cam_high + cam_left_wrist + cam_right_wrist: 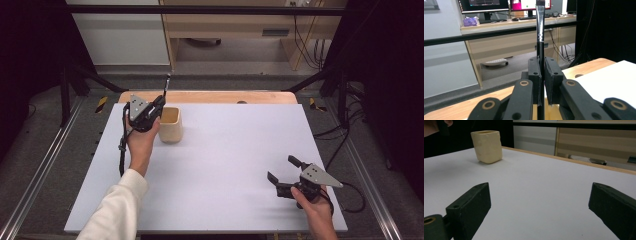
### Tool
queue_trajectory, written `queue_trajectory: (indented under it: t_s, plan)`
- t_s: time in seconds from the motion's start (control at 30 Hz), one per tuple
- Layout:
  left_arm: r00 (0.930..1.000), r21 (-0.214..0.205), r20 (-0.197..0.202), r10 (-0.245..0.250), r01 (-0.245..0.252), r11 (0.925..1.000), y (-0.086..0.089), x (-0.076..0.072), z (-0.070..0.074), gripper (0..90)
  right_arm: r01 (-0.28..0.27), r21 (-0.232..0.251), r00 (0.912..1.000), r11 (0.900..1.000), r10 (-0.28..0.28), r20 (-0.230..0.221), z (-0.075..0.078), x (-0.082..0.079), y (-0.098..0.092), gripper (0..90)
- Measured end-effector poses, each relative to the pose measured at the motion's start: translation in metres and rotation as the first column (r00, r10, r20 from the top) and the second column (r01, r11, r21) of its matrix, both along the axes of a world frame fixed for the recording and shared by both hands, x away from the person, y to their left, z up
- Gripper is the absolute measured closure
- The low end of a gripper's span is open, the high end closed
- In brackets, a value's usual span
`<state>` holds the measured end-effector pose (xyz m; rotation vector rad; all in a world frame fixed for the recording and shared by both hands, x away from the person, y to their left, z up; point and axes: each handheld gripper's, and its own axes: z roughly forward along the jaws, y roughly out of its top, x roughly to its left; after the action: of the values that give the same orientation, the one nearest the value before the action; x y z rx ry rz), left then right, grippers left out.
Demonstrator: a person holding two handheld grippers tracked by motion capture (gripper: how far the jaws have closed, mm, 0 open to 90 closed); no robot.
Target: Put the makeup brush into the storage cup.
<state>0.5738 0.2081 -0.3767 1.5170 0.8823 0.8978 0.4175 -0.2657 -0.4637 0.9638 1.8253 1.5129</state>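
I've got the left gripper [161,103] up at the far-left part of the white table [225,165], just beside the cream cup [170,125]. Its 2 jaws are clamped tight on a thin black brush [540,37]; the handle stands upright between the pads and the brush end points away toward the desk w/ monitors [506,21] in the left gripper view. In the high view the brush [166,85] sticks out past the table's far edge. Right gripper [283,175] sits low near the front-right corner, jaws spread wide w/ nothing between them, only bare tabletop. From its cam the cup [487,146] stands upright, well apart, far left.
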Motion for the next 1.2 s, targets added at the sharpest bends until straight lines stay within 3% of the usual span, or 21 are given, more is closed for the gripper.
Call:
queue_trajectory:
  t_s: [1.2]
  plan:
    - [0.9998,0.004,-0.018,-0.004,0.004,1.0000,-0.0029,0.0084,-0.0102,84.0,-0.008,-0.005,1.0000,1.0000,0.008,0.002,-0.0004,0.0004,0.0005,4.8]
